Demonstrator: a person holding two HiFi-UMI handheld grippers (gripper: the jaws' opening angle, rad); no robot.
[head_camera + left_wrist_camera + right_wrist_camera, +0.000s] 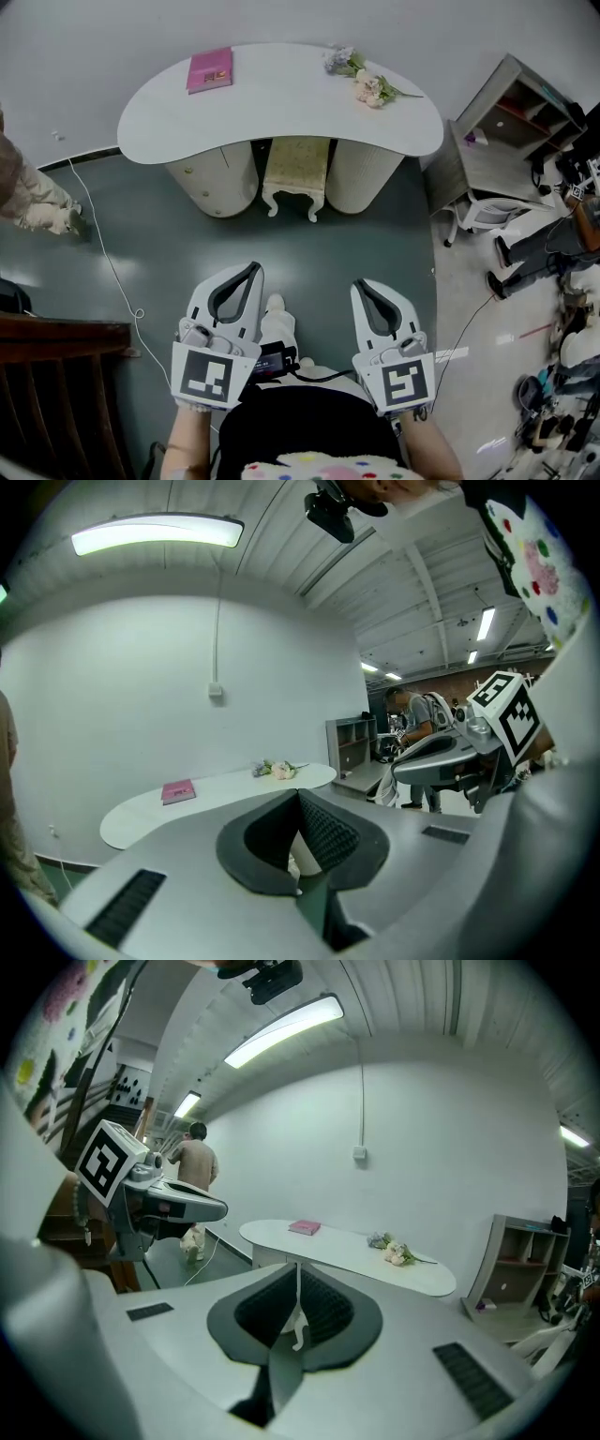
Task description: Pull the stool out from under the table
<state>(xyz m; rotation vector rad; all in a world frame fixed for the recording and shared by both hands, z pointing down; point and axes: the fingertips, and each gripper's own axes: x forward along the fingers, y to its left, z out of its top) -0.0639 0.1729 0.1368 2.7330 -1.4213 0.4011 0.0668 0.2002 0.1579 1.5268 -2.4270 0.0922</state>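
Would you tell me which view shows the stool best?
The head view: the stool stands between the table's two bases, seat and legs plain. Both gripper views show the tabletop but almost nothing of the stool.

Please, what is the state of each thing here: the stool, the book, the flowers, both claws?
stool: upright, pushed in under the table
pink book: closed, flat on the table
flowers: lying on the table
left claw: shut, empty
right claw: shut, empty
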